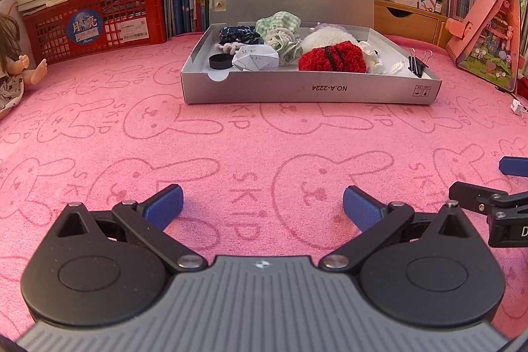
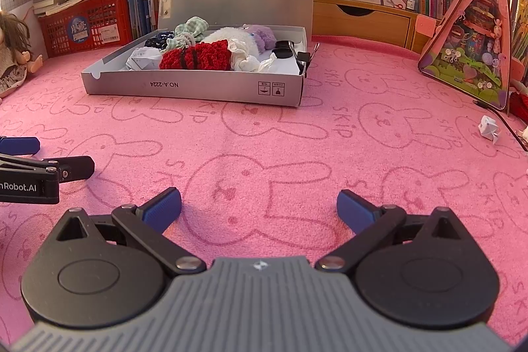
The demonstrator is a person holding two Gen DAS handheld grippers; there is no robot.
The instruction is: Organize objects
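A grey cardboard box (image 1: 310,89) with its lid raised stands on the pink towel ahead; it also shows in the right wrist view (image 2: 198,88). Inside lie a red knitted piece (image 1: 333,56) (image 2: 194,56), green checked cloth (image 1: 280,25), a white fluffy toy (image 1: 326,37), folded paper (image 1: 254,58), a black ring (image 1: 218,61) and binder clips (image 1: 417,63). My left gripper (image 1: 263,207) is open and empty, low over the towel, well short of the box. My right gripper (image 2: 259,208) is open and empty beside it. A small folded paper piece (image 2: 489,127) lies at the right.
A red crate (image 1: 95,25) with stacked books stands back left, a doll (image 1: 13,61) at the left edge. A pink triangular playhouse (image 2: 475,38) stands at the right, with a black cable near it. Bookshelves and a wooden drawer unit (image 2: 359,18) run behind.
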